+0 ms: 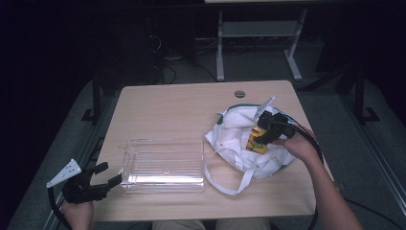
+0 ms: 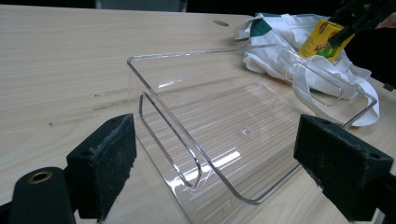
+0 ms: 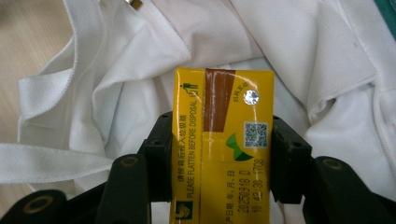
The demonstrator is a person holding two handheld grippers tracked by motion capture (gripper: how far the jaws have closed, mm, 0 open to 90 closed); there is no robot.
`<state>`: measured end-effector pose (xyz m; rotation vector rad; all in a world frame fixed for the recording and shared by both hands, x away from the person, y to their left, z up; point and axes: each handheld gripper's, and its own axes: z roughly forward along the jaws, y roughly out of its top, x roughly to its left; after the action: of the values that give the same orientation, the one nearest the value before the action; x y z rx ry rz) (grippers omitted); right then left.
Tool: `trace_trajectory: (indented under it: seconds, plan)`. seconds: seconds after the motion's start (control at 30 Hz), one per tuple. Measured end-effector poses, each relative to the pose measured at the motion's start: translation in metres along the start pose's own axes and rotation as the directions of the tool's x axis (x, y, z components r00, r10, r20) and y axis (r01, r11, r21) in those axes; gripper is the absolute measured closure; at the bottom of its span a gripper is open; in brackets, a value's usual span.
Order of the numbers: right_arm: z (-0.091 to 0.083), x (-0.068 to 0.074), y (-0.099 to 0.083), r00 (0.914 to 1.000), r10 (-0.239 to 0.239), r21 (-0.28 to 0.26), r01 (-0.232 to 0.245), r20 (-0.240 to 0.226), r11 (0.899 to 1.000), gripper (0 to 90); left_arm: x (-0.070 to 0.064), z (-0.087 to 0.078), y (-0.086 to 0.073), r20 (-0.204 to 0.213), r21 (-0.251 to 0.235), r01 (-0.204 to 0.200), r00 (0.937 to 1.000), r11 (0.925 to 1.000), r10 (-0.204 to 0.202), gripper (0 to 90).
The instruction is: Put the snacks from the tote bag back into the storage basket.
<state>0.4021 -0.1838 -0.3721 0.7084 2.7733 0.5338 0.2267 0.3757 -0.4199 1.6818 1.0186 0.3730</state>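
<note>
The yellow drink carton [image 3: 222,144] sits between the two black jaws of the right tongs [image 3: 223,156], which pinch it on its two narrow sides. Its lower end is cut off by the bottom edge of the right gripper view, so the full length is not visible there. The face that shows is glossy yellow, with a brown strip near the top, a small silver foil spot, a green leaf mark, a printed square code, and the words "PLEASE FLATTEN BEFORE DISPOSAL" running along its length. A date is printed near the bottom, but part of it is cut off. In the high view the carton [image 1: 257,140] is small and partly covered by the right tongs [image 1: 266,132] and the hand, so its print is not readable; it is over the white cloth bag [image 1: 239,139], which lies crumpled on the right part of the tabletop [image 1: 172,105]. Whether the carton touches the cloth below I cannot tell. The bag has green trim and long white straps, and one strap makes a loop toward the near edge.

Left of the bag stands a clear plastic bin [image 1: 163,165] with a ribbed floor; its walls are hard to make out because they are transparent. The left tongs [image 1: 104,174] are spread open, just beside the left end of the bin, and hold nothing.
</note>
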Motion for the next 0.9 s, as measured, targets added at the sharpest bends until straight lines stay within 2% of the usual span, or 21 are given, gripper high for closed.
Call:
trace_trajectory:
  seconds: [0.47,0.7,0.9]
  plan:
    - [-0.007,-0.003,0.003,0.9999,0.011,-0.02,-0.011,-0.009,1.0,52.1,0.0,-0.001,0.0,-0.003,0.001,-0.001,1.0,1.0,0.001,12.8]
    - [-0.024,0.0,0.009,0.9999,0.004,-0.042,-0.005,-0.016,0.999,52.1,0.0,-0.001,0.0,-0.003,0.0,-0.002,1.0,1.0,0.002,12.7]
    - [-0.039,0.005,0.016,0.9996,-0.02,-0.048,0.019,-0.02,0.999,52.2,0.0,-0.001,0.0,-0.003,0.001,-0.002,1.0,1.0,0.002,12.7]
